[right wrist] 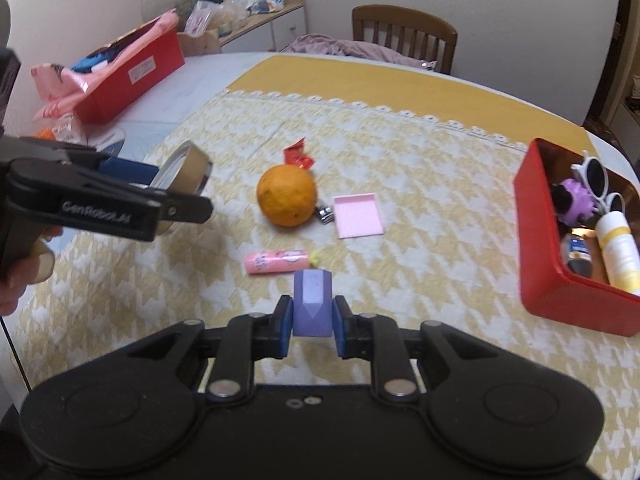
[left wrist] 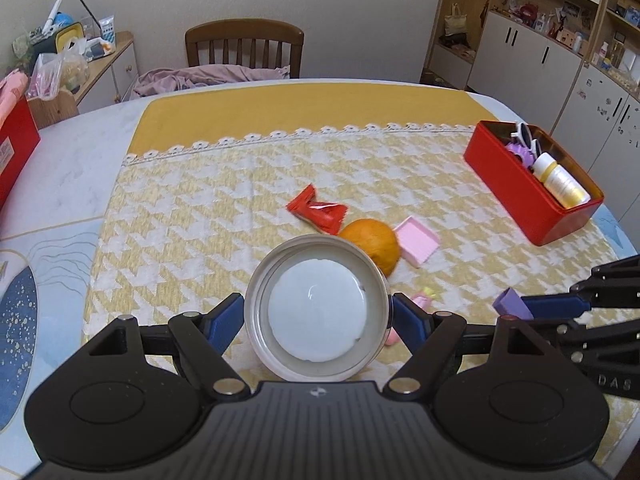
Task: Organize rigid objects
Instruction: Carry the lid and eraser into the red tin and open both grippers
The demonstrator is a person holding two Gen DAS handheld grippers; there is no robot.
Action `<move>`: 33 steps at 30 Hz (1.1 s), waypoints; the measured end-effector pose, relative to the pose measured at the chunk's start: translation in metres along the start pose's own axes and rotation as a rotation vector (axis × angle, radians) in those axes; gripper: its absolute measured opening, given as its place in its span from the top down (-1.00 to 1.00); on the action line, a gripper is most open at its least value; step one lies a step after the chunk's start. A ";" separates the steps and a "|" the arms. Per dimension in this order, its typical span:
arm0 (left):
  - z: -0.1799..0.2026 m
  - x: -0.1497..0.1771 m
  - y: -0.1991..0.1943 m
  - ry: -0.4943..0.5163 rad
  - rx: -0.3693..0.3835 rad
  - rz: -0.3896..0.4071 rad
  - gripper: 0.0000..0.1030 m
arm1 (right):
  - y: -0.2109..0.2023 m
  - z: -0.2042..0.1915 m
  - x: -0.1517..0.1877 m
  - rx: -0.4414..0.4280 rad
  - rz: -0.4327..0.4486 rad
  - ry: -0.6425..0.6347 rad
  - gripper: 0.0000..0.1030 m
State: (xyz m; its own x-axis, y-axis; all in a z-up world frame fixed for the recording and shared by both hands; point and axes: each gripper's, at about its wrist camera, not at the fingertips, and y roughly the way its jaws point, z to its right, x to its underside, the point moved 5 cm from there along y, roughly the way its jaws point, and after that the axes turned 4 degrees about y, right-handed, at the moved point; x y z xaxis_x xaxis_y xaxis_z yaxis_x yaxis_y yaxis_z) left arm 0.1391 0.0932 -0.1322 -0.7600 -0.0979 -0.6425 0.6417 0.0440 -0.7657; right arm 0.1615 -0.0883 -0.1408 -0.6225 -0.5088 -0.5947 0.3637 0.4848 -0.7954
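My left gripper is shut on a round metal lid with a white inside, held above the cloth; it also shows in the right wrist view. My right gripper is shut on a purple block, also seen in the left wrist view. On the cloth lie an orange, a pink tray, a red wrapper, a pink tube and a nail clipper. A red box at the right holds sunglasses, a bottle and a purple item.
A second red box with pink bags stands at the far left of the table. A wooden chair stands behind the table. A cluttered side cabinet is at the left, cupboards at the right.
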 end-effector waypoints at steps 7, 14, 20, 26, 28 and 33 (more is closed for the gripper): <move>0.027 -0.012 -0.013 0.010 0.031 0.009 -0.55 | -0.028 0.030 -0.006 -0.001 0.057 0.050 0.61; 0.067 -0.029 -0.019 0.052 0.077 0.026 -0.55 | -0.053 0.070 -0.014 0.016 0.104 0.096 0.61; 0.107 -0.045 -0.015 0.089 0.116 0.036 -0.55 | -0.064 0.107 -0.017 0.040 0.125 0.124 0.61; 0.145 -0.064 -0.004 0.112 0.149 0.045 -0.55 | -0.072 0.141 -0.019 0.064 0.137 0.136 0.61; 0.157 -0.071 0.000 0.123 0.152 0.047 -0.55 | -0.072 0.153 -0.018 0.073 0.135 0.138 0.61; 0.185 -0.089 0.016 0.142 0.158 0.048 -0.55 | -0.068 0.184 -0.017 0.101 0.127 0.146 0.61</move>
State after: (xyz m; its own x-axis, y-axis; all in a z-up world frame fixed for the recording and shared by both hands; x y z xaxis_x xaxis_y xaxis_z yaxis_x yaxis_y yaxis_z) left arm 0.2361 -0.0815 -0.0819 -0.7280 0.0418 -0.6843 0.6771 -0.1125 -0.7273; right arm 0.2748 -0.2441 -0.0982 -0.6582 -0.3358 -0.6738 0.5087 0.4614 -0.7269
